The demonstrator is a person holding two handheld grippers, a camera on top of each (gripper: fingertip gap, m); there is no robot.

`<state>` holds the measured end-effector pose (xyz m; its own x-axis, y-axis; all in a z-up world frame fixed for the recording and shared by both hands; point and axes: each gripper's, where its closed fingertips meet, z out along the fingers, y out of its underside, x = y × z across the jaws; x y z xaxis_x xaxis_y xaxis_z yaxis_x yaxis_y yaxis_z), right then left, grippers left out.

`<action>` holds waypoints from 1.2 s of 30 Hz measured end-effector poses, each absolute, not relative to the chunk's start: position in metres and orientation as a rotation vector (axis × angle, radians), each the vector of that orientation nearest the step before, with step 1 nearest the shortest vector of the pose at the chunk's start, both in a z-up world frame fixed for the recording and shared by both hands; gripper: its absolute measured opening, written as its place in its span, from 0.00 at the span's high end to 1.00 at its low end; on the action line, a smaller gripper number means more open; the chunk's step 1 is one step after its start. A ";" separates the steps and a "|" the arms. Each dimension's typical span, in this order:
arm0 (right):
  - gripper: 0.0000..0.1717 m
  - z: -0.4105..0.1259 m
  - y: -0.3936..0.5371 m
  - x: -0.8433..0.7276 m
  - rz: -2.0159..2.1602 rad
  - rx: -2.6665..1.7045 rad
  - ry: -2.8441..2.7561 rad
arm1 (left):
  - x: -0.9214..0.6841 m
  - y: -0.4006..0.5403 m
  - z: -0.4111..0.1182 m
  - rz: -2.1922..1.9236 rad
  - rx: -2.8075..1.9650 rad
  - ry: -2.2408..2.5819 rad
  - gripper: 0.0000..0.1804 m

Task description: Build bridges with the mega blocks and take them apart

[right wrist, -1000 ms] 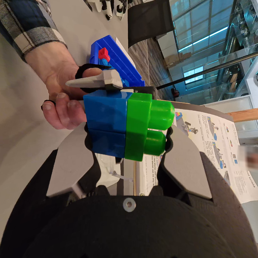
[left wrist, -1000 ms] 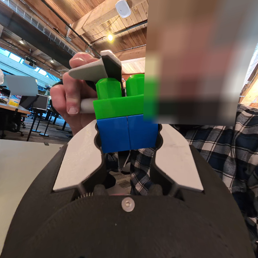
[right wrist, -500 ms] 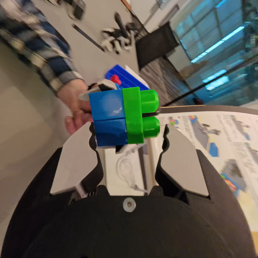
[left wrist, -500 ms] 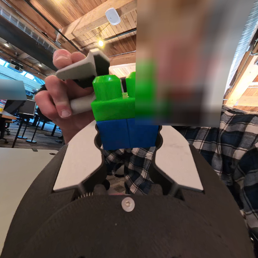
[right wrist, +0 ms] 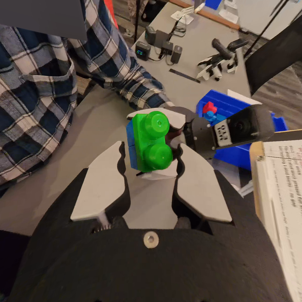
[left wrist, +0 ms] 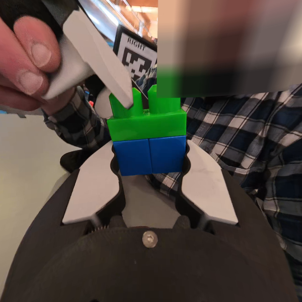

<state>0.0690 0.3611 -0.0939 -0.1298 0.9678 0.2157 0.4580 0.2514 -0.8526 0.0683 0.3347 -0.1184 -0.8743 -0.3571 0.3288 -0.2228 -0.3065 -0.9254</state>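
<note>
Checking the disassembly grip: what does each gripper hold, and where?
Left gripper clamps the blue blocks' sides, under the green block. Right gripper's contact is unclear.

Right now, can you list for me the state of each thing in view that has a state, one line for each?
Left tool: shut on the two blue blocks, pads pressing both sides.
Blue blocks: side by side, joined under the green block.
Green block: seated on the blue pair, studs free.
Right tool: open around the green block, not pressing it.
Blue bin: open, on the table.
</note>
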 end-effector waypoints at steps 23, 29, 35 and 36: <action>0.79 -0.065 0.441 0.099 1.320 -1.518 -1.079 | 0.079 0.429 -0.074 -1.782 -0.905 1.279 0.64; 0.79 -0.065 0.446 0.092 1.402 -1.500 -0.999 | 0.095 0.434 -0.076 -1.559 -0.989 1.228 0.72; 0.75 -0.057 0.452 0.090 1.434 -1.470 -0.911 | 0.092 0.442 -0.069 -1.629 -1.029 1.117 0.78; 0.69 -0.053 0.456 0.094 1.438 -1.460 -0.868 | 0.092 0.443 -0.068 -1.666 -1.046 1.097 0.78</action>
<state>0.0938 0.4559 -0.0532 0.0833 0.9243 -0.3724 -0.1006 -0.3640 -0.9259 0.0920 0.4432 -0.0684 -0.2784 -0.9432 0.1814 0.2059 -0.2431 -0.9479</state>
